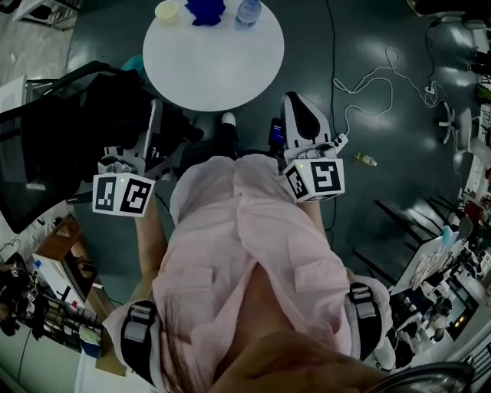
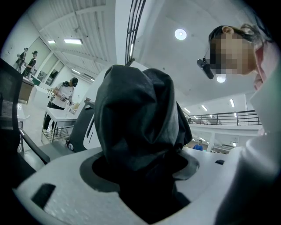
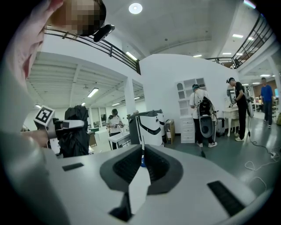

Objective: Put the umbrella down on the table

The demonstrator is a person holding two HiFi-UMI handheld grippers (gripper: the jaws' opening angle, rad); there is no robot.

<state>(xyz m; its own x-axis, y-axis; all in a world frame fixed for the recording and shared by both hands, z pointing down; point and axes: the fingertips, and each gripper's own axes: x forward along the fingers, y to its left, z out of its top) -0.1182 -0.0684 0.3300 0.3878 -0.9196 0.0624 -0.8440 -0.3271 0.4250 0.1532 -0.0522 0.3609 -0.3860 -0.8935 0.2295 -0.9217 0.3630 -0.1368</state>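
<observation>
The round table [image 1: 215,73] is left bare over its middle and along its near, left and right edges, so room is offered there. Only the far edge is taken: a pale cup [image 1: 166,11] at the left, a blue object [image 1: 205,11] in the middle, a clear bottle [image 1: 248,12] at the right. Approach from the left is narrowed by a black chair [image 1: 34,150] near the table's left edge. The floor to the right is crossed by a white cable [image 1: 374,77]. The gap of the left gripper [image 2: 142,170] is filled by the black umbrella [image 2: 136,114].
</observation>
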